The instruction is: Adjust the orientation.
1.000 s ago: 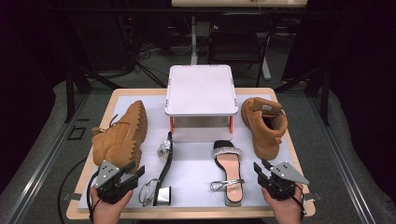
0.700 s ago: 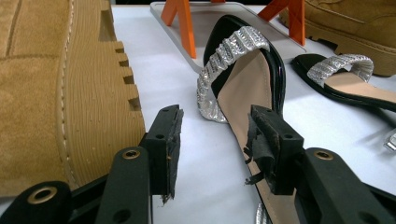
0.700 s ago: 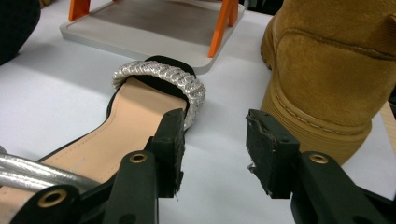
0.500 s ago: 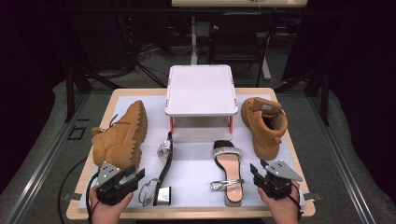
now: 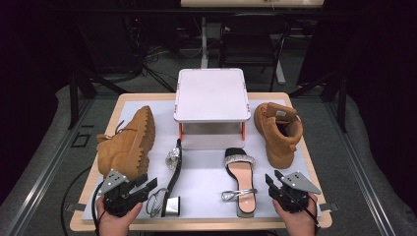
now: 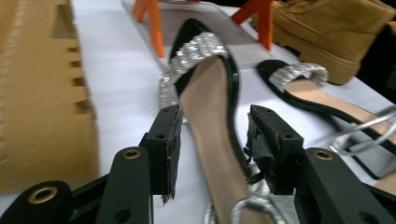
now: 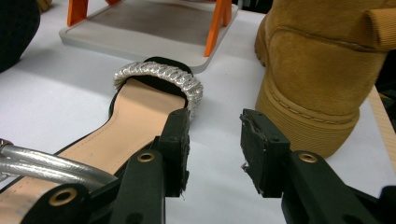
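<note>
A black sandal with a silver strap [image 5: 173, 177] lies on its side near my left gripper [image 5: 149, 184]. In the left gripper view its insole [image 6: 210, 93] runs up through the gap of that gripper [image 6: 212, 140], which is open with the pads clear of it. The matching sandal [image 5: 241, 179] lies flat, sole down. To its right my right gripper [image 5: 273, 180] is open. Its jaws [image 7: 215, 140] have just been closing, with bare white table between them. That sandal [image 7: 140, 112] lies just left of its left jaw.
A tan boot [image 5: 127, 142] lies on its side at the left, its sole [image 6: 42, 93] close to my left gripper. Its mate [image 5: 278, 130] stands upright at the right, near my right gripper [image 7: 322, 70]. A white platform on orange legs [image 5: 211, 96] stands at the back centre.
The right gripper's jaws look slightly narrower than half a second ago. Both hands and all the shoes keep their places.
</note>
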### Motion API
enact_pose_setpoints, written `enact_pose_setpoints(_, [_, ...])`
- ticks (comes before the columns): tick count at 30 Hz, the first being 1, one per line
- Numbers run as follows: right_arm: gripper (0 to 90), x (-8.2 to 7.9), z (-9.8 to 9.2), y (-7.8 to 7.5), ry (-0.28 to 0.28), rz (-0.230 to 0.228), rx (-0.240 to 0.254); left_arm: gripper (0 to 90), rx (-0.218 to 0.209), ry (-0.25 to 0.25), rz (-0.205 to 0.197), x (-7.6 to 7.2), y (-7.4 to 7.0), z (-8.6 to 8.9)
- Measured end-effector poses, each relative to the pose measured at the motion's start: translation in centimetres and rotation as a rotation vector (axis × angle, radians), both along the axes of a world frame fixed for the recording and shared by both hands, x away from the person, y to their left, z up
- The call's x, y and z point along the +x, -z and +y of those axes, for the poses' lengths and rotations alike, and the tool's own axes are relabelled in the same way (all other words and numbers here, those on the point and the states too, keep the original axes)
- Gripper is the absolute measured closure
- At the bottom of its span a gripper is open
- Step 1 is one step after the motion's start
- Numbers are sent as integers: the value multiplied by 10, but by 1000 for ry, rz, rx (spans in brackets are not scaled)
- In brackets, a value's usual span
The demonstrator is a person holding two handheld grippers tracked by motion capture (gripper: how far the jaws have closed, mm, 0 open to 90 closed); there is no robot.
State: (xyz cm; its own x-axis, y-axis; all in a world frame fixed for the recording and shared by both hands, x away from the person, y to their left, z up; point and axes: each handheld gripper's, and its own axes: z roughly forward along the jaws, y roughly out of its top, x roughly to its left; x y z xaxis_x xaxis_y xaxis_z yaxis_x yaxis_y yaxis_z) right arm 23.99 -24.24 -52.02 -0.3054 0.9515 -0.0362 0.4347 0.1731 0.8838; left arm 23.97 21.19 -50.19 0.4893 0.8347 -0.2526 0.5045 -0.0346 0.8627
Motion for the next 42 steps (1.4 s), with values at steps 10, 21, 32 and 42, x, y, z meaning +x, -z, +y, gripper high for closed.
enact_pose_setpoints(10, [569,-3,-4,-1,-3,-2,-5,555,40,82,49,2,5,-16])
enact_pose_setpoints(21, [552,-3,-10,-2,-6,3,37,695,63,124,105,3,12,-25])
enact_pose_setpoints(32, [552,0,-12,1,1,21,71,807,99,156,96,2,12,-30])
enact_pose_setpoints(42, [551,1,-16,1,12,12,107,810,56,173,93,5,12,-42])
